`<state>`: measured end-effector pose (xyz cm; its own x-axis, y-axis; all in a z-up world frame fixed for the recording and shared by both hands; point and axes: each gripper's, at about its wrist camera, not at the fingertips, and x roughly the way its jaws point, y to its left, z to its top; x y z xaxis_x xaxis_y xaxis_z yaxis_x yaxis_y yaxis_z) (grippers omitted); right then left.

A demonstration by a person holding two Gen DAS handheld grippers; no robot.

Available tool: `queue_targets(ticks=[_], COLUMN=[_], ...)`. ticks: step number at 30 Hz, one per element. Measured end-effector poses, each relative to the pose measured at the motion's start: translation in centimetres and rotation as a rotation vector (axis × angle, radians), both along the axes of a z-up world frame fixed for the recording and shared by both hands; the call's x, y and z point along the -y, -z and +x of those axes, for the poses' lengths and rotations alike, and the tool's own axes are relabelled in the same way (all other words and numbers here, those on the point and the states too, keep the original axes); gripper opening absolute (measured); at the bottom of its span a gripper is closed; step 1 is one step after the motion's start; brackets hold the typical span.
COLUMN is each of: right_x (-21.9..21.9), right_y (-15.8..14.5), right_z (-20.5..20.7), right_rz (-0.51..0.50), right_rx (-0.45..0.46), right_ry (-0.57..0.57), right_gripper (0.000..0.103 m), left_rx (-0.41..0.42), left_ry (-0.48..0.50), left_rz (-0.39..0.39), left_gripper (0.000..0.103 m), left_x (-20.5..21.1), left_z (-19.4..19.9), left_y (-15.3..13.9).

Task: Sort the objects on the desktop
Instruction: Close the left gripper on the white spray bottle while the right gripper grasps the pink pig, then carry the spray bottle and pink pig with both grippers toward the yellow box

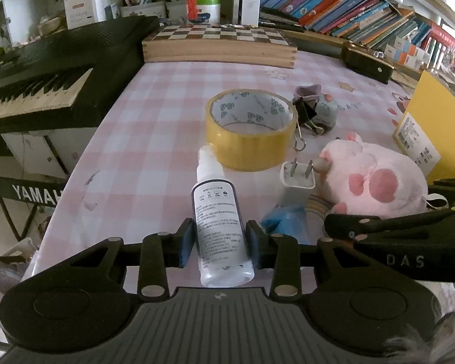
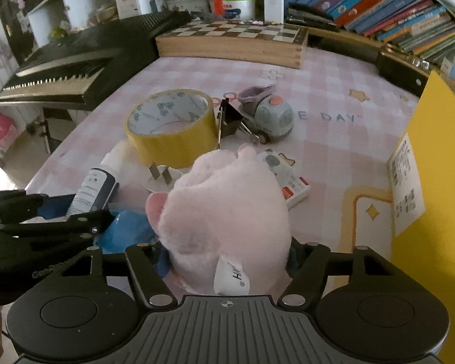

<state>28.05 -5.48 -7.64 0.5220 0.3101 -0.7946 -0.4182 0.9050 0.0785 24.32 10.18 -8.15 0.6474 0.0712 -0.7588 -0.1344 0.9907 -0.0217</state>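
- The left gripper [image 1: 220, 239] is seen with its blue pads [image 1: 187, 242] pressed against both sides of a clear spray bottle [image 1: 218, 221], which lies on the pink checked tablecloth [image 1: 154, 127] with its white nozzle pointed toward the roll of yellow tape [image 1: 250, 129].
- The right gripper [image 2: 227, 261] is closed partway around a pink plush toy [image 2: 227, 209]; the fingers are sunk into the fur on either side, and their tips are hidden by it.
- A white tag [image 2: 230, 276] on the plush is shown with lettering beginning "H"; the rest cannot be read.
- The bottle's label is covered in fine print too small to read.
- "YAMAHA", cut off by the table edge, is printed on the stand of the keyboard [image 1: 36, 91]; "DAS" is marked on the right gripper's arm in the left wrist view.
- "E DAY" is printed on the tablecloth beyond the toy car [image 2: 267, 115].
- A white plug adapter [image 1: 297, 182], a black binder clip [image 1: 303, 112] and a yellow box [image 2: 433, 163] with a printed label are placed nearby.
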Motion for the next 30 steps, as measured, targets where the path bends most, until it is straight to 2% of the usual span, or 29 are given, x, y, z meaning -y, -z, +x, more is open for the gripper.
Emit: queue_targets(ticks=[7,14,21,30], right_x=[0.3,1.9,3.8,5.4], right_y=[-1.9,-5.2,-7.8,-8.3], right_z=[-1.4,-3.4,-6.9,-12.0], right_rz=[0.033,0.092,0.118,0.123], right_rx=[0.059,0.108,0.155,0.155], right_ry=[-0.025,0.001,0.033,0.102], right_gripper=[0.062,0.062,0.062,0.062], left_rx=[0.034,0.134,0.212,0.234], left_ry=[-0.076,-0.111,-0.074,-0.012], left_rz=[-0.08,-0.16,-0.252,-0.278], left_gripper=[0.03,0.03,0.03,0.03], left_x=[-1.6,-2.2,-1.6,0.3], left_z=[-1.8,-4.9,-8.6,-13.9], left_y=[-1.3,-5.1,-8.4,-9.1])
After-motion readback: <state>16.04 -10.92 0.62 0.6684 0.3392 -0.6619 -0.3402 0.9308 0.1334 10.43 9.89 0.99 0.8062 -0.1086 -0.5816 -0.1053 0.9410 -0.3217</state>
